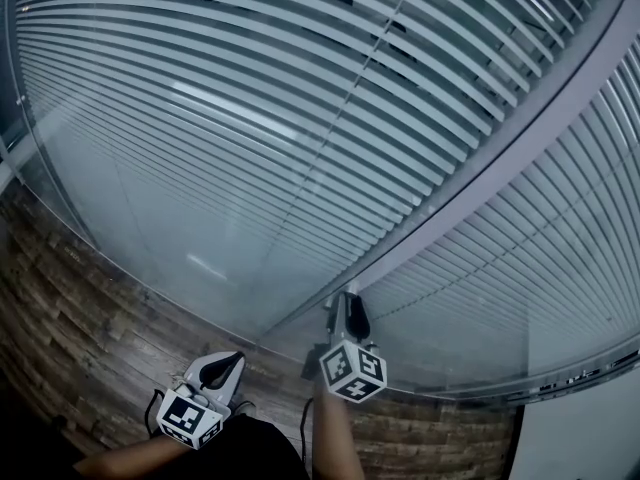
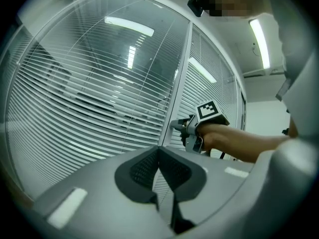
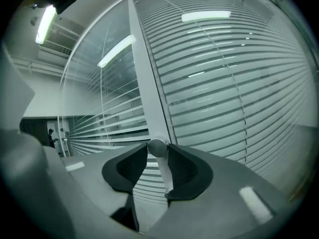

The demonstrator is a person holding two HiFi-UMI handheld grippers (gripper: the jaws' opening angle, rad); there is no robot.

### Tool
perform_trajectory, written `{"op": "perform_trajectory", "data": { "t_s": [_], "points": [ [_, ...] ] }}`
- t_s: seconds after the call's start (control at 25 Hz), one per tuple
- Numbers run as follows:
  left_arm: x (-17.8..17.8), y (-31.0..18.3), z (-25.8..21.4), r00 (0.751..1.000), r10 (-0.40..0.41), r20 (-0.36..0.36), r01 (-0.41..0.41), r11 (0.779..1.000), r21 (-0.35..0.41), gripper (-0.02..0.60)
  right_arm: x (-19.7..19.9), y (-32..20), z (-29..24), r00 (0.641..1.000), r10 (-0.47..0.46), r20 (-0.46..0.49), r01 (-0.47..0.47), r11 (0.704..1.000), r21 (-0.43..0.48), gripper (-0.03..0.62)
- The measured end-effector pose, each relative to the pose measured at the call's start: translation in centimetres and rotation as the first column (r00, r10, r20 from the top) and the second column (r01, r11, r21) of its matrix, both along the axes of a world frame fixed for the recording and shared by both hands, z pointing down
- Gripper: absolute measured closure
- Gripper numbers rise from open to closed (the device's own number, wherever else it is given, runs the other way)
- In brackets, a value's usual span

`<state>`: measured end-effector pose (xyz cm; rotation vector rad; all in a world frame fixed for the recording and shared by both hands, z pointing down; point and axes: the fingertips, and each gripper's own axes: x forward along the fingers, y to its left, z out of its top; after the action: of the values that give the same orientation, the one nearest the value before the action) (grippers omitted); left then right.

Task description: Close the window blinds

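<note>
Behind the glass wall (image 1: 150,218) that fills most of the head view hang the window blinds (image 1: 250,118), their pale horizontal slats running across two panes, with dark gaps showing between some slats in the left pane. Between the panes stands a light grey frame post (image 1: 500,158), running from the upper right of the head view down to the middle. Below the glass lies a floor (image 1: 90,308) of brown wood-look planks. Against the lower part of the post sits the right gripper (image 1: 343,303), held out on a bare forearm with its marker cube (image 1: 353,371) facing the camera; its fingers are closed on a small round metal knob (image 3: 157,147) that stands out from the post, one dark pad pressing on each side of it. Nearer the person and lower on the left is the left gripper (image 1: 230,361), apart from the glass and the post; its fingers are brought together at the tips with nothing between them, pointing toward the blinds.
</note>
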<state>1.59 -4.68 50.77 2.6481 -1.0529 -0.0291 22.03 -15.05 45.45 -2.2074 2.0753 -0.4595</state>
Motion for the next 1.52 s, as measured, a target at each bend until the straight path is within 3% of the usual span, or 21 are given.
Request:
{"op": "perform_trajectory", "data": {
  "t_s": [0.2, 0.36, 0.48, 0.72, 0.8, 0.88, 0.96, 1.04, 1.12, 1.2, 1.44, 1.52],
  "points": [
    [0.3, 0.3, 0.1, 1.0, 0.004, -0.005, -0.004, 1.0, 0.004, 0.581, 0.1, -0.1, 0.1, 0.998, -0.005, -0.06, 0.004, 1.0, -0.009, 0.465],
    [0.3, 0.4, 0.1, 1.0, 0.003, 0.0, -0.003, 1.0, 0.006, 0.581, -0.1, -0.2, 0.1, 0.976, -0.027, -0.218, 0.017, 0.999, -0.045, 0.467],
    [0.3, 0.6, -0.2, 1.0, 0.005, 0.0, -0.005, 1.0, 0.009, 0.581, -0.4, 0.0, -0.3, 0.918, -0.051, -0.394, 0.02, 0.996, -0.084, 0.467],
    [0.8, 0.7, -0.2, 1.0, 0.012, 0.0, -0.012, 1.0, 0.009, 0.581, -0.8, -0.3, -0.1, 0.776, -0.098, -0.623, 0.004, 0.989, -0.15, 0.467],
    [1.0, 0.8, -0.2, 1.0, 0.017, 0.001, -0.017, 1.0, 0.013, 0.581, -0.8, -0.2, -0.1, 0.765, -0.096, -0.637, 0.001, 0.989, -0.149, 0.464],
    [1.1, 1.0, -0.3, 1.0, 0.02, 0.0, -0.02, 1.0, 0.011, 0.581, -0.6, 0.0, -0.4, 0.827, -0.083, -0.556, 0.016, 0.992, -0.124, 0.462],
    [1.3, 1.0, -0.3, 1.0, 0.02, 0.0, -0.02, 1.0, 0.008, 0.581, -0.1, 0.2, -0.8, 0.923, -0.065, -0.378, 0.039, 0.996, -0.074, 0.445],
    [1.5, 1.0, -0.3, 1.0, 0.022, 0.0, -0.022, 1.0, 0.008, 0.581, 0.4, 0.2, -0.8, 0.985, -0.06, -0.162, 0.056, 0.998, -0.026, 0.423],
    [1.4, 1.0, -0.2, 1.0, 0.027, 0.0, -0.027, 1.0, 0.007, 0.581, 0.3, 0.2, -0.6, 0.998, -0.056, 0.0, 0.056, 0.998, 0.014, 0.424],
    [1.3, 0.9, -0.2, 0.999, 0.033, 0.0, -0.033, 0.999, 0.006, 0.581, 0.1, 0.0, -0.5, 0.996, -0.046, 0.075, 0.044, 0.998, 0.037, 0.425],
    [1.3, 0.9, 1.0, 0.999, 0.041, 0.005, -0.041, 0.999, -0.003, 0.581, 0.0, -0.4, 0.3, 0.993, -0.001, 0.12, -0.006, 0.998, 0.06, 0.442],
    [1.3, 0.7, 1.3, 0.999, 0.04, 0.009, -0.04, 0.999, -0.004, 0.581, 0.3, -0.5, 0.7, 0.996, -0.001, 0.091, -0.005, 0.998, 0.057, 0.459]
  ]
}}
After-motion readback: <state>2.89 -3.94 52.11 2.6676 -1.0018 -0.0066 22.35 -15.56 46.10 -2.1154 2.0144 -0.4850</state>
